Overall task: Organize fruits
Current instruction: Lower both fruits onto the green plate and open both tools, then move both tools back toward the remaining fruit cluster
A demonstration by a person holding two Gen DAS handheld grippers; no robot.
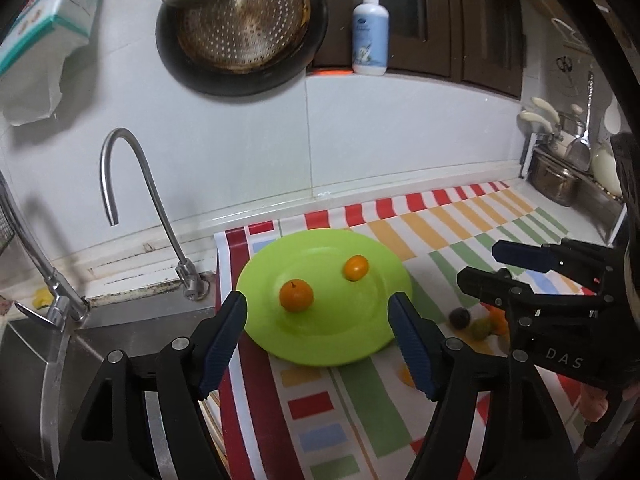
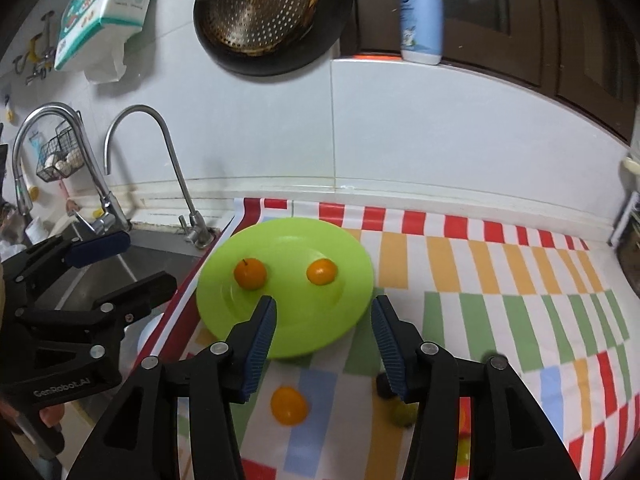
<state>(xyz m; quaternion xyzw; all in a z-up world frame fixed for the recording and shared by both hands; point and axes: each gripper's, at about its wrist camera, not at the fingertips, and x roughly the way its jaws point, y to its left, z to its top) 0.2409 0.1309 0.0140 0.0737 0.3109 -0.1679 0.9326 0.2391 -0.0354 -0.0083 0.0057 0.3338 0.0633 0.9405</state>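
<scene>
Dark fruit (image 2: 382,386): I see it half hidden behind my right gripper's finger.
Green fruit (image 2: 402,414): partly hidden likewise.
Colander (image 1: 240,20): cut by top edge.

One green plate (image 2: 248,320) sits on the worktop. Two orange fruits are on it, one with a stem (image 2: 250,274) and one without (image 2: 321,271). One more orange fruit (image 2: 289,405) lies on the striped cloth (image 2: 500,280). One dark fruit (image 1: 459,317) and one green fruit (image 1: 480,328) lie there too. There are two taps: one thin (image 2: 160,152), one thick (image 2: 60,152). One soap bottle (image 2: 421,20) stands up high.
</scene>
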